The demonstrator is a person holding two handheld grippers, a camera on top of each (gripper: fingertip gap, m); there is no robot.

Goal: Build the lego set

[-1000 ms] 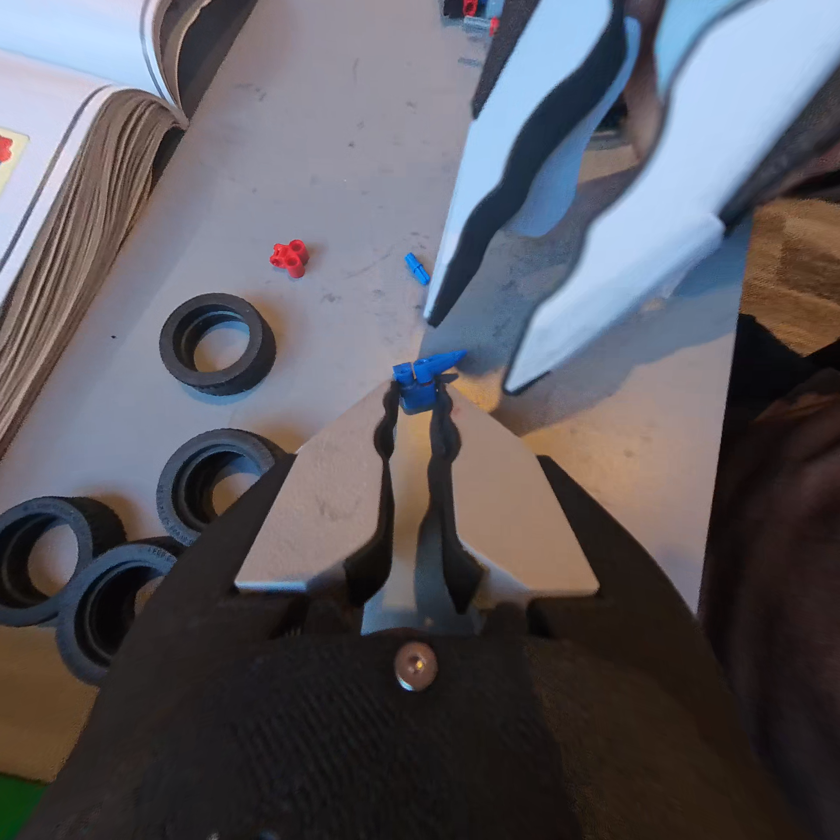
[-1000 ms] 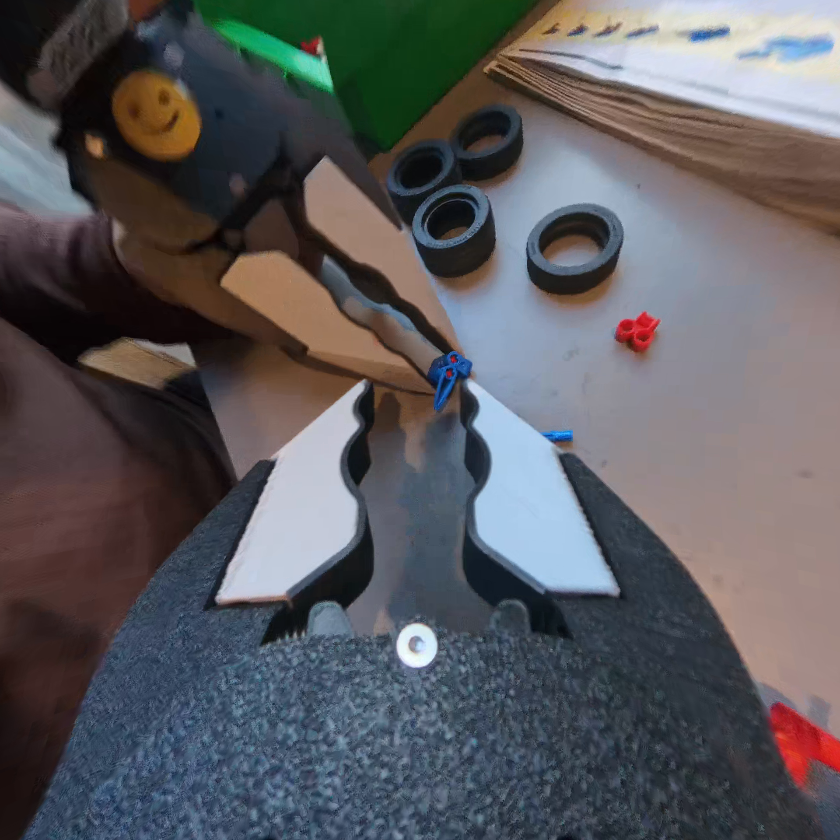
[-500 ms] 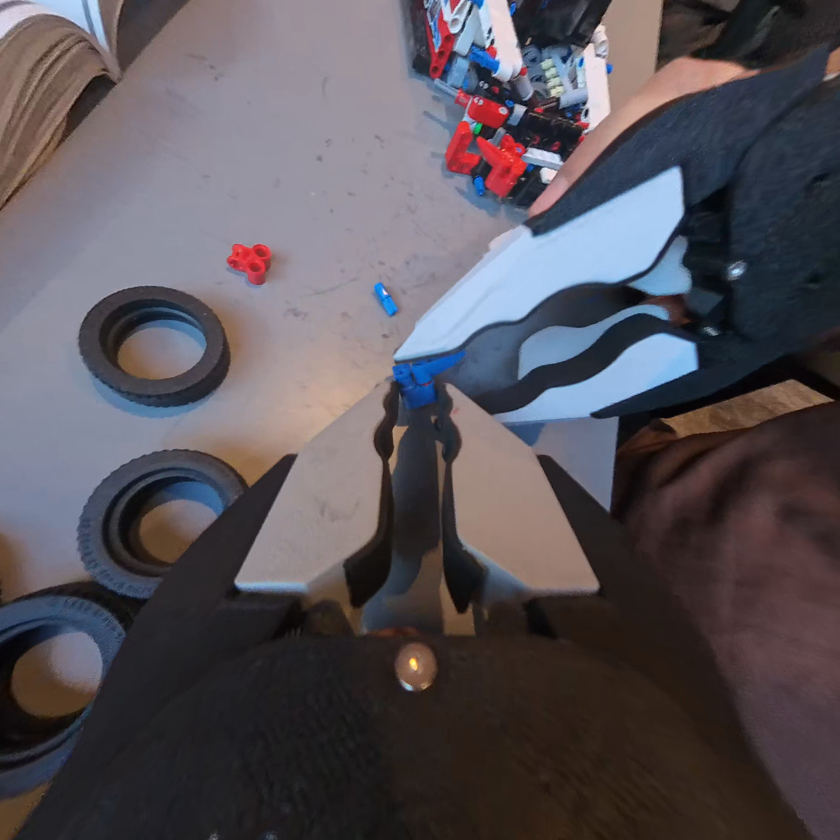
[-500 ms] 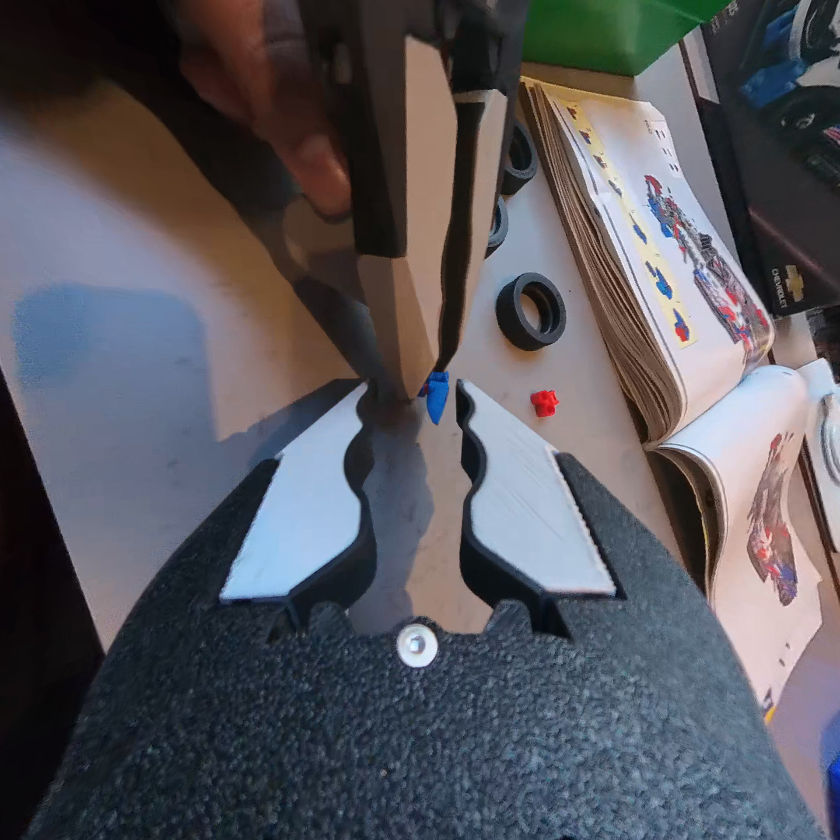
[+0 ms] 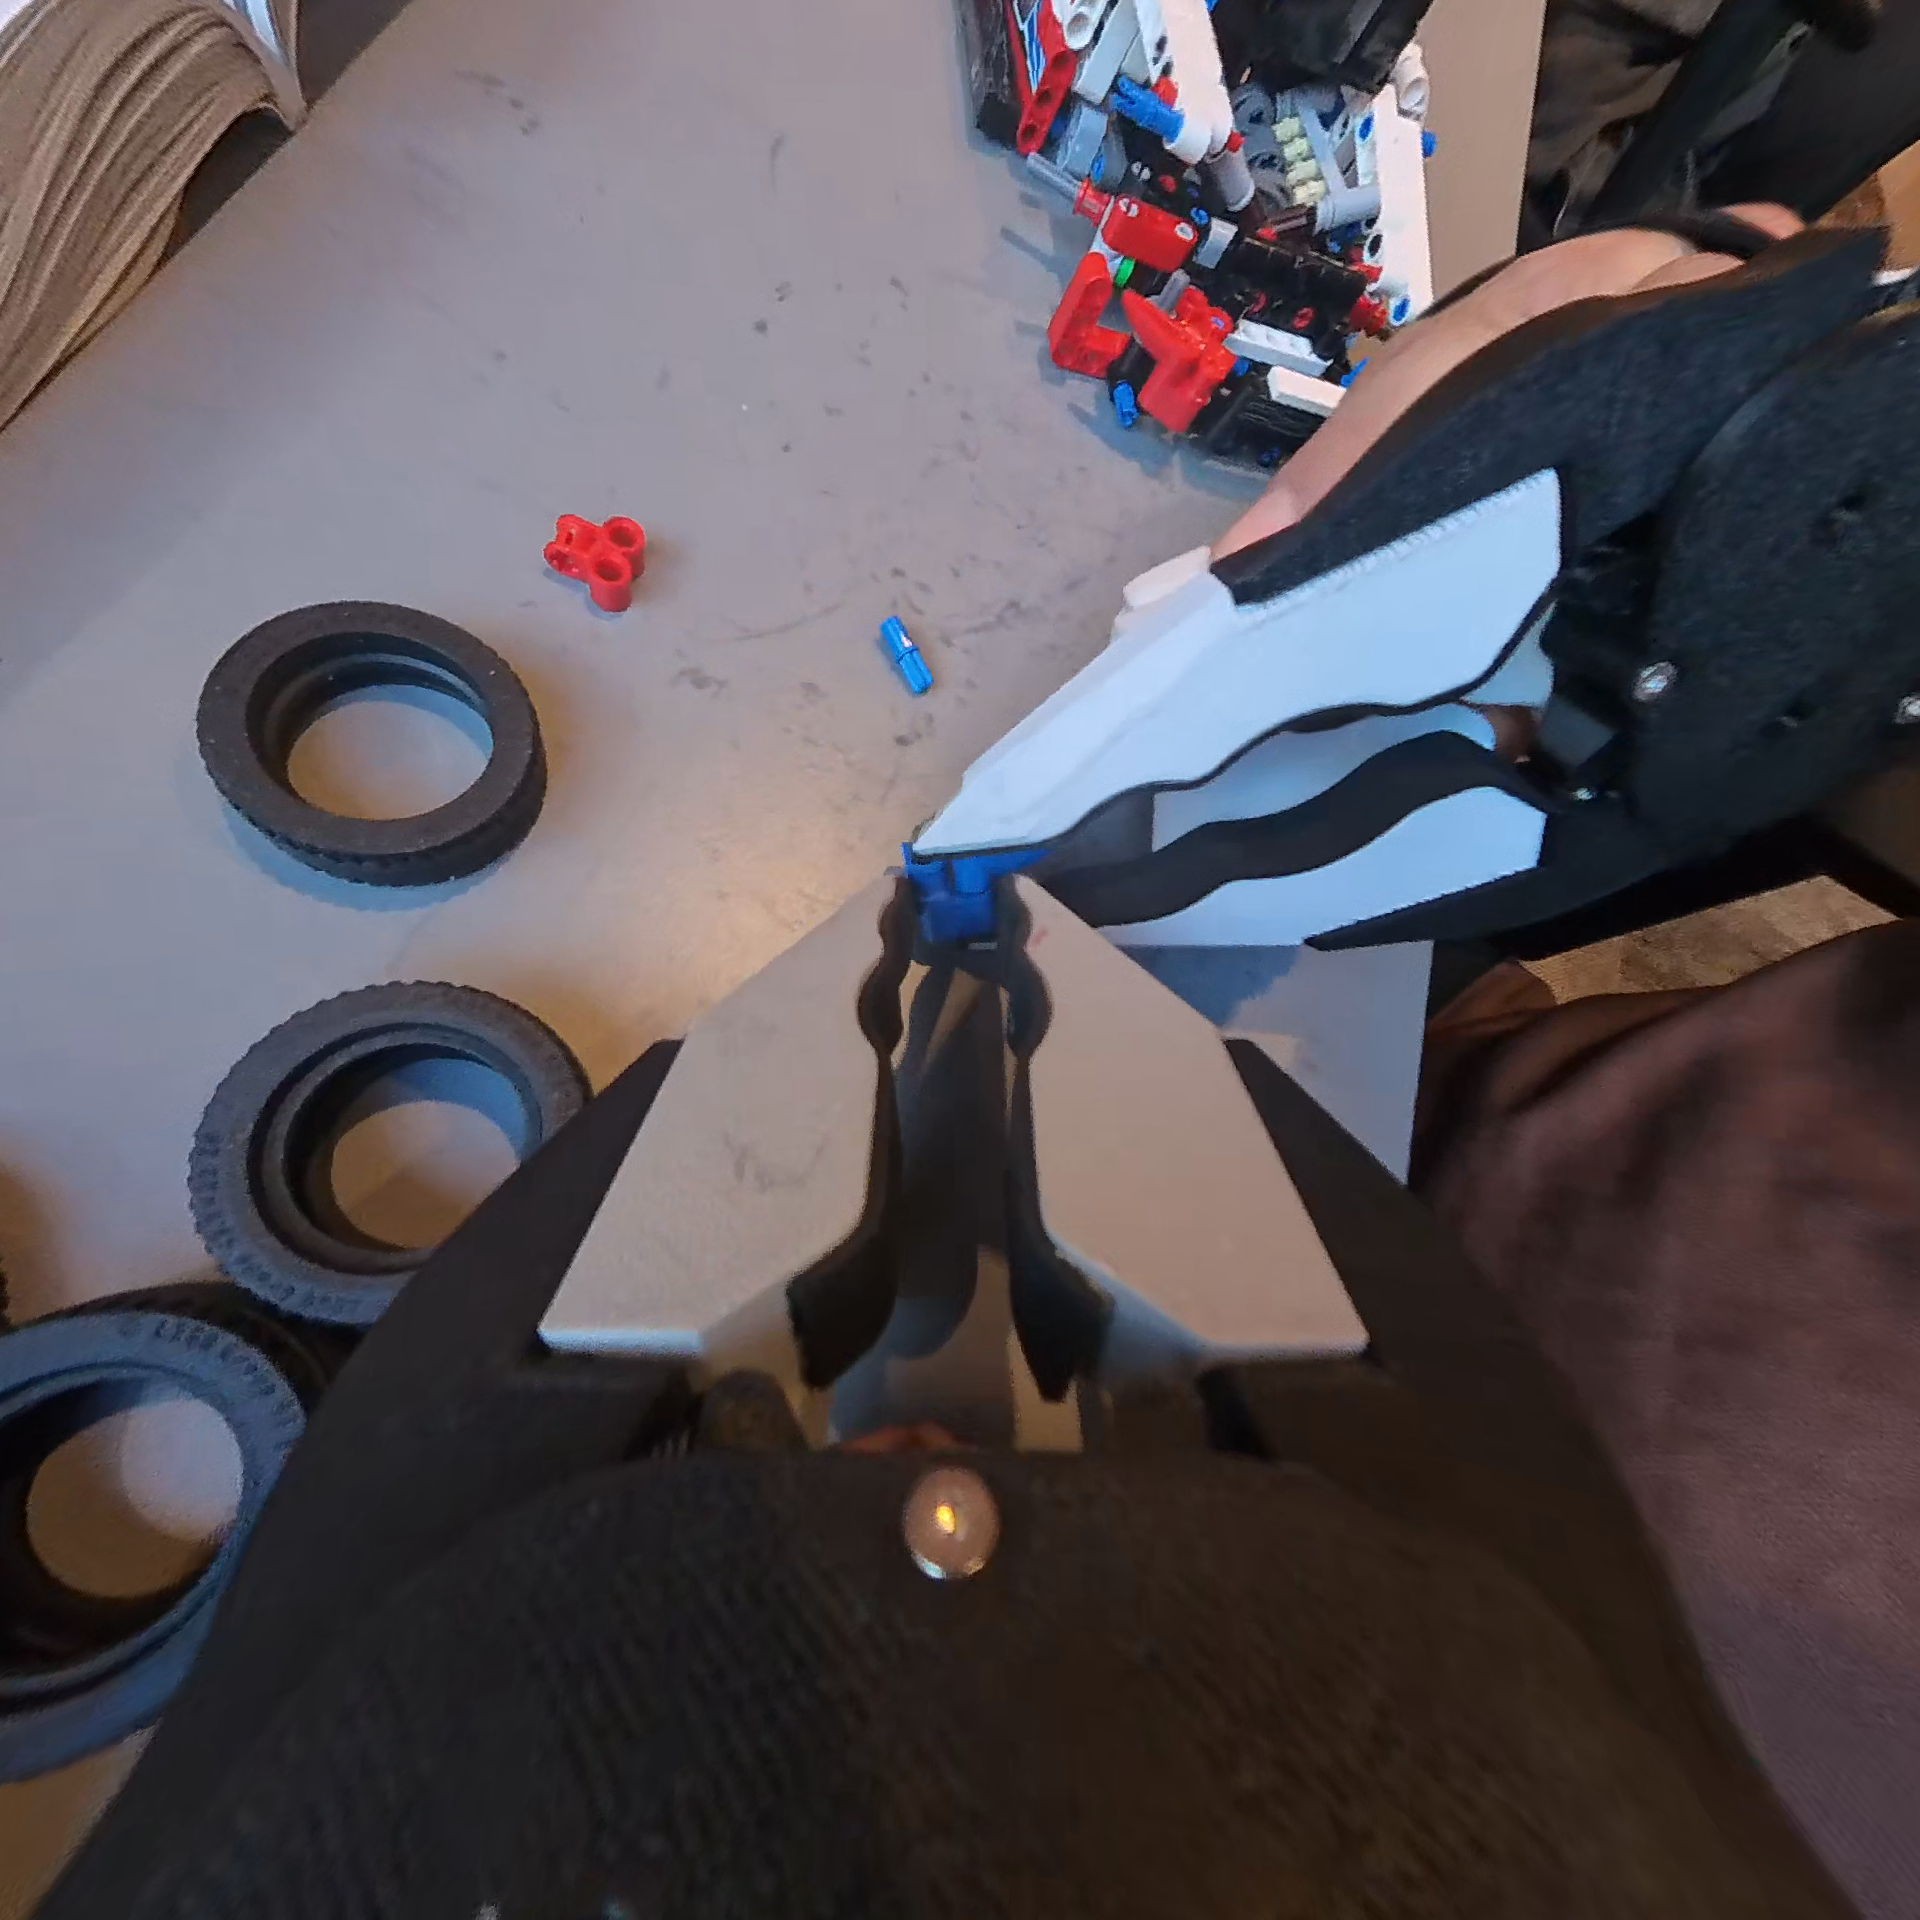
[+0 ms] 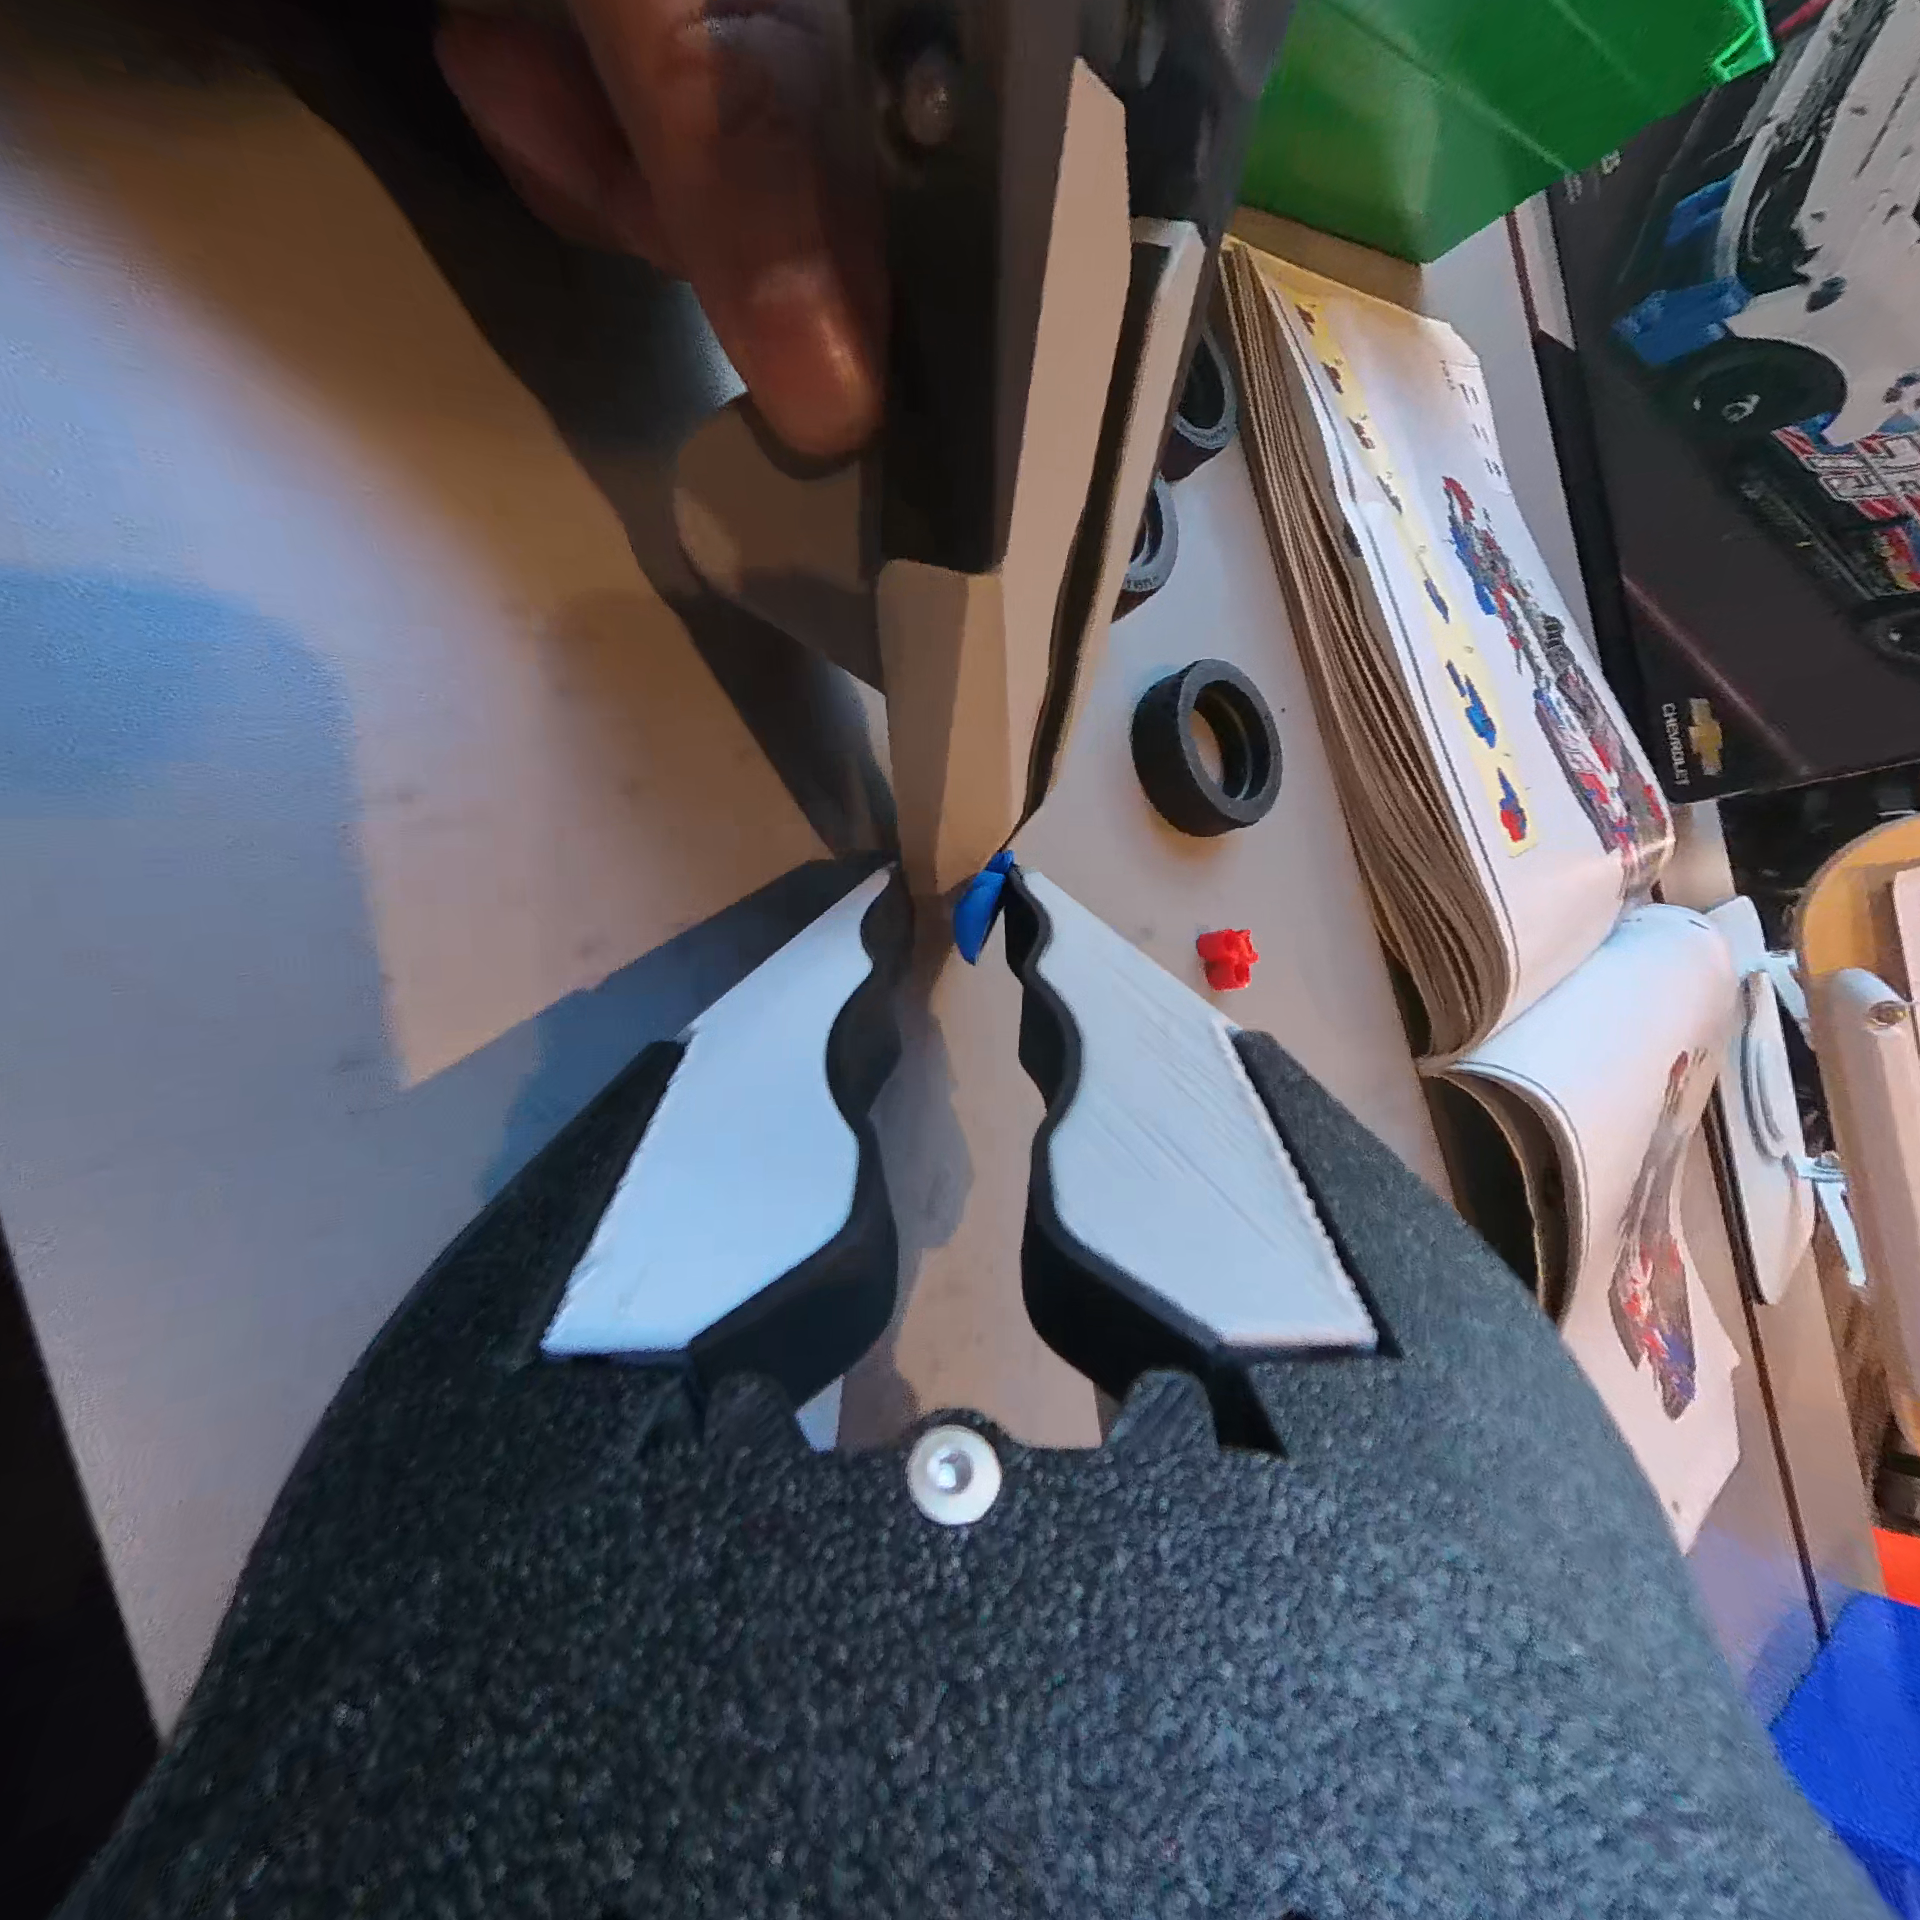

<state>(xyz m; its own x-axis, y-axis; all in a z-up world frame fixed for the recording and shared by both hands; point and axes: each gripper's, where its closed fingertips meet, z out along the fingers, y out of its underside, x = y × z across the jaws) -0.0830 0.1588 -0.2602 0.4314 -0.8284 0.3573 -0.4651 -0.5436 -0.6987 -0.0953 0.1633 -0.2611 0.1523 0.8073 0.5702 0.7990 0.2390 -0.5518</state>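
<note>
My left gripper [image 5: 951,920] has grey fingers and is shut on a small blue Lego piece [image 5: 951,896], held just above the grey table [image 5: 623,260]. My right gripper [image 6: 951,891] has white fingers. It comes in from the right in the left wrist view, and its upper finger [image 5: 1195,707] lies on top of the blue piece. In the right wrist view its jaws are narrowed around the blue piece [image 6: 977,920] and the tip of the left gripper's finger [image 6: 966,748]. A hand holds the left gripper from above.
Black tyres [image 5: 369,743] [image 5: 384,1143] [image 5: 114,1475] lie to the left. A red connector [image 5: 597,545] and a blue pin [image 5: 906,655] lie ahead. A partly built model [image 5: 1216,239] sits far right. An open instruction book [image 6: 1455,644], a green box [image 6: 1455,94] and the set box [image 6: 1766,364] are behind. The tips of both grippers are at nearly the same place. The red connector [image 5: 597,545] is about 8 centimetres from both grippers' fingertips.
My right gripper swung round to face the left gripper and its jaws narrowed onto the blue piece. My left gripper kept its hold and shifted slightly.
</note>
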